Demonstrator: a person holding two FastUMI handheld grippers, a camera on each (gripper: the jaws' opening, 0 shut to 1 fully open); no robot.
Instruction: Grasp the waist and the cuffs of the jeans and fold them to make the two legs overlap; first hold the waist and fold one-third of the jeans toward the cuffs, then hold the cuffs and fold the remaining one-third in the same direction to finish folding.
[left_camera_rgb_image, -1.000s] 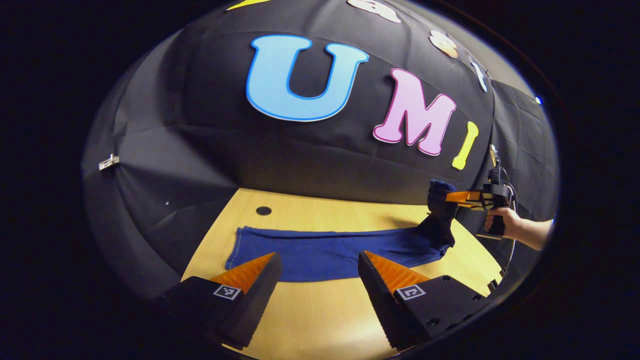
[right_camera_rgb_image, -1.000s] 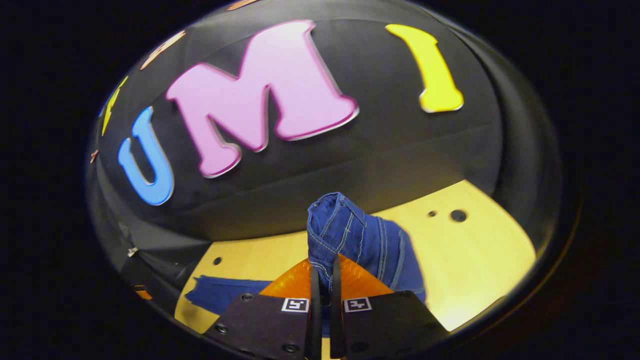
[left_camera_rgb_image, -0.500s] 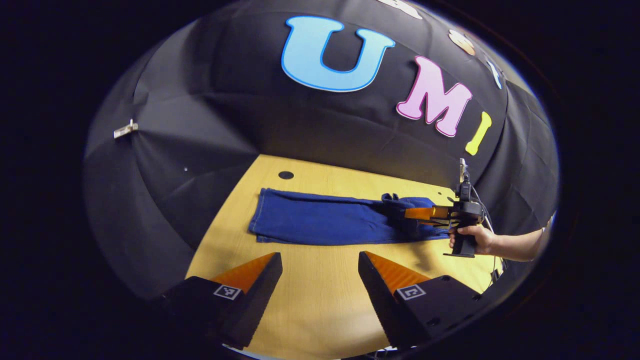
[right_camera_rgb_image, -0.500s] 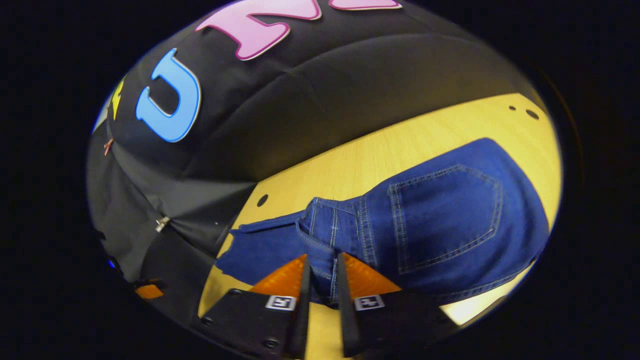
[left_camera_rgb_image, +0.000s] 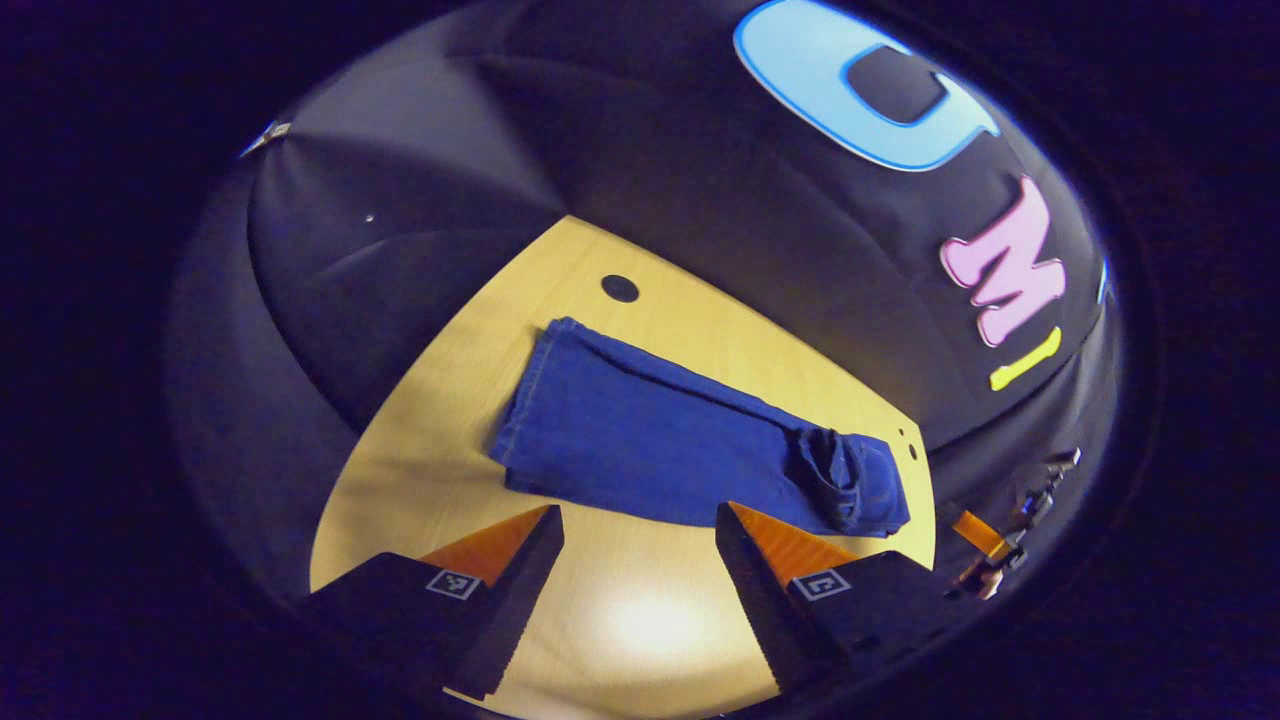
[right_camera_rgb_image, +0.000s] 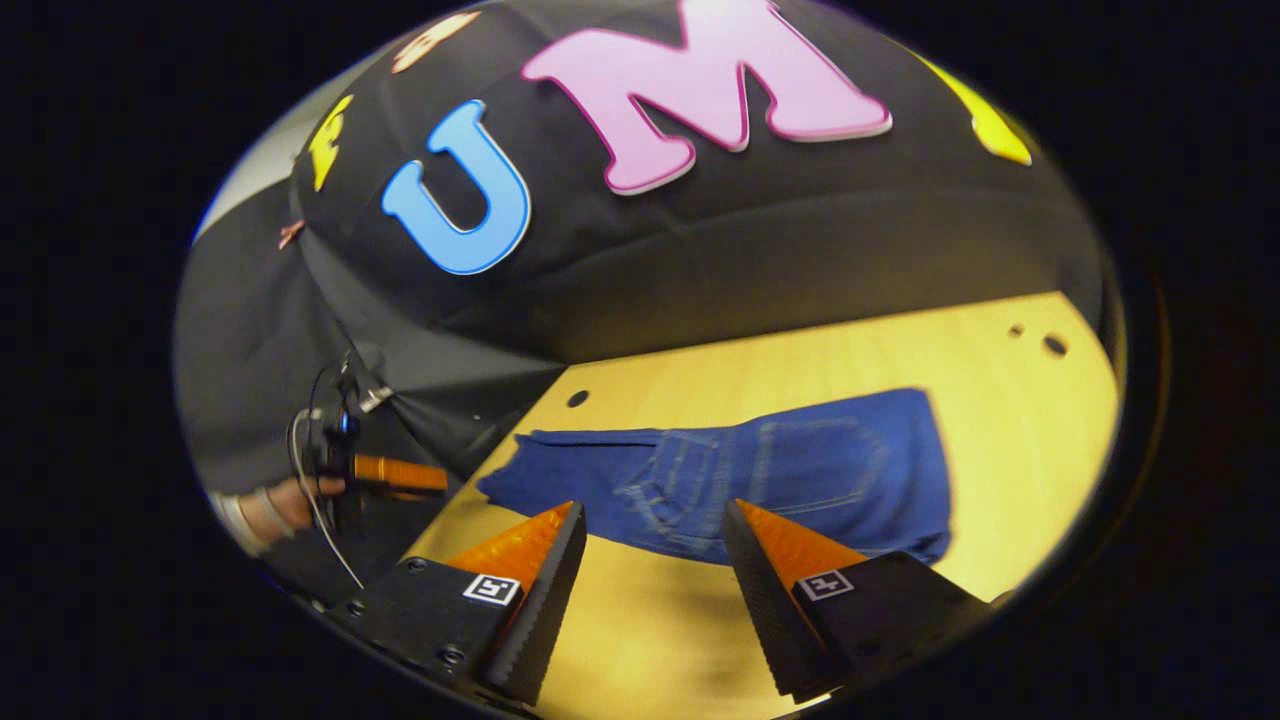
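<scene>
Currently both tools are off the cloth. Left hand-held gripper: fingers spread wide, nothing between them, hanging over bare tabletop on the near side of the jeans. Right hand-held gripper: also wide open and empty, over the tabletop just short of the jeans.

Jeans lie flat on the light wood tabletop as one long blue strip, legs stacked one on the other. In the left gripper view the cuffs are at the far-left end near a round dark hole in the wood; the waist end is folded back onto the legs, forming a thicker rumpled lump at the right end. In the right gripper view the folded part shows a back pocket facing up, with the waistband lying across the legs and the cuff end trailing off to the left.

Right gripper view also catches the other hand-held gripper off the table's left edge, orange fingers pointing at the table, held by a hand. Left gripper view shows the other tool small and dim at far right; its state can't be read from there.
</scene>
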